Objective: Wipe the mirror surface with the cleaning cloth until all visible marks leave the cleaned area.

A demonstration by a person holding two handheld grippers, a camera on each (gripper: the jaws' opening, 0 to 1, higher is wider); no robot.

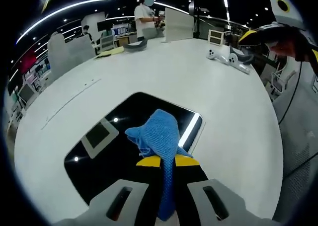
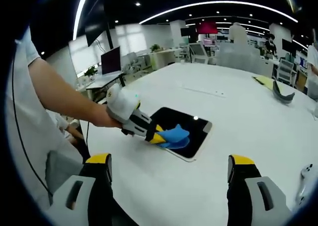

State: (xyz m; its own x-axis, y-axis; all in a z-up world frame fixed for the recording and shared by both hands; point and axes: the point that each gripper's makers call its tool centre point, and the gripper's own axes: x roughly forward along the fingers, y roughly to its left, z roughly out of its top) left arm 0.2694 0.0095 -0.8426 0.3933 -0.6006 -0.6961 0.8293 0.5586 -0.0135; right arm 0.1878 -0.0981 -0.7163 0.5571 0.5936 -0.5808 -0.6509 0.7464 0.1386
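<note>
On the white table (image 2: 248, 121) lies the dark mirror (image 2: 195, 136) (a rounded rectangle with a pale edge), reflecting ceiling lights. Over its near part the left gripper (image 1: 167, 161) presses a blue cleaning cloth (image 1: 156, 131), its yellow-tipped fingers clamped on the fabric. Nearer the camera, the right gripper (image 2: 169, 169) hangs above bare table, its 2 fingers wide apart.

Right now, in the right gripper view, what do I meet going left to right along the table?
Person's arm → left tool → blue cloth → mirror → grey curved object.
</note>
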